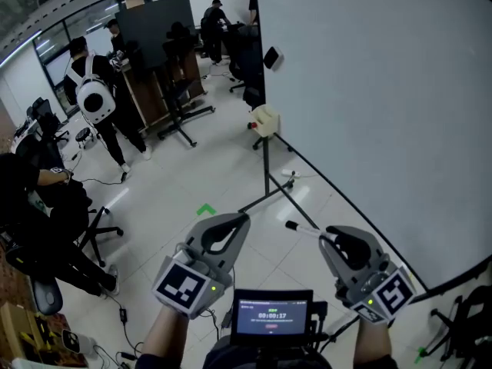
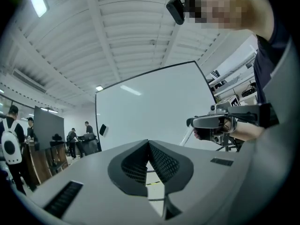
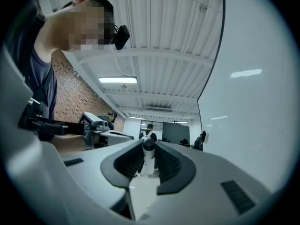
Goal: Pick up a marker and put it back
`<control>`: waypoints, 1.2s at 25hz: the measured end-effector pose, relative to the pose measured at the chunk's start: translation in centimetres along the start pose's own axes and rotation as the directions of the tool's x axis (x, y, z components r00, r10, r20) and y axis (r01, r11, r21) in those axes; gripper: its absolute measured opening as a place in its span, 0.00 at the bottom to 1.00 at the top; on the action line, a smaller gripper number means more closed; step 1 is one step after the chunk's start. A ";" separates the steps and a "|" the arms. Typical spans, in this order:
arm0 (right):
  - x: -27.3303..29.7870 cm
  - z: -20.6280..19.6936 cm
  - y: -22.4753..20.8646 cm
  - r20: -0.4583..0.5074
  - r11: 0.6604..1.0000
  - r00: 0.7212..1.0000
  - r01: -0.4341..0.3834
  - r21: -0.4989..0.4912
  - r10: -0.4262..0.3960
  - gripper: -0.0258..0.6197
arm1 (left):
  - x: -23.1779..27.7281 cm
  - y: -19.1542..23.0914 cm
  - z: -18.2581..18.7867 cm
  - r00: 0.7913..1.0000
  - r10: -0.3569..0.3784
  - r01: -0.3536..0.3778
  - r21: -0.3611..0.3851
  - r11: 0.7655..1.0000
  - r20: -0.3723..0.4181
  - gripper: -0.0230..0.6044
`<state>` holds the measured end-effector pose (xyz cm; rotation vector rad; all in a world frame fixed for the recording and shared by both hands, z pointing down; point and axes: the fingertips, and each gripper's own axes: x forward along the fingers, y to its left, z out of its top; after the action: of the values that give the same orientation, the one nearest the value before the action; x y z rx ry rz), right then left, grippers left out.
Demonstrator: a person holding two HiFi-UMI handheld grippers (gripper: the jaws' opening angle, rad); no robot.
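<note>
Whiteboard (image 1: 369, 91) fills the right side. Beside it, the right hand-held gripper (image 1: 332, 238) is clamped on the marker (image 1: 304, 229) — its long axis points toward 10 o'clock, dark tip leading, rear end hidden between the jaws. At its 9 o'clock, the left hand-held gripper (image 1: 240, 220) has its jaws together, empty.

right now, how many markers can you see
1: the marker is clamped in the right gripper, its capped end sticking out past the jaws. Others may be hidden out of view.

The whiteboard (image 1: 369, 91) walls off the side of your right gripper (image 1: 329, 237); its stand (image 1: 266, 167) crosses ahead. Open floor (image 1: 192, 167) lies left.
</note>
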<state>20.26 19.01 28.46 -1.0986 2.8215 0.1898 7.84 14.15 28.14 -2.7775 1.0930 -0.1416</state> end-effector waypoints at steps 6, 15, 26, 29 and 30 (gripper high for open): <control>2.0 0.5 -3.3 0.024 0.998 0.998 -0.049 -0.036 0.050 0.18 | 3.0 1.6 1.4 0.999 0.034 -0.035 0.060 0.998 0.016 0.03; 5.6 -1.4 -7.0 0.012 0.999 0.999 -0.036 -0.040 0.036 0.18 | 5.3 6.6 -1.2 0.998 0.061 -0.062 0.028 0.998 0.014 0.03; 19.8 -3.7 -8.6 -0.016 0.997 0.999 -0.037 -0.064 0.036 0.18 | 5.5 20.4 -4.3 0.997 0.064 -0.064 -0.007 0.998 0.043 0.03; 23.1 -4.2 -8.8 -0.007 0.998 0.999 -0.052 -0.045 0.052 0.18 | 5.5 23.6 -4.9 0.996 0.072 -0.072 -0.014 0.997 0.047 0.03; 24.1 -4.3 -8.8 -0.009 0.997 0.998 -0.060 -0.040 0.060 0.18 | 5.4 24.5 -5.2 0.996 0.078 -0.077 -0.017 0.997 0.048 0.03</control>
<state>8.40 -4.12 28.57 -1.0257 2.8719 0.2490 -5.31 -7.81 29.06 -2.7317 1.1927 -0.0560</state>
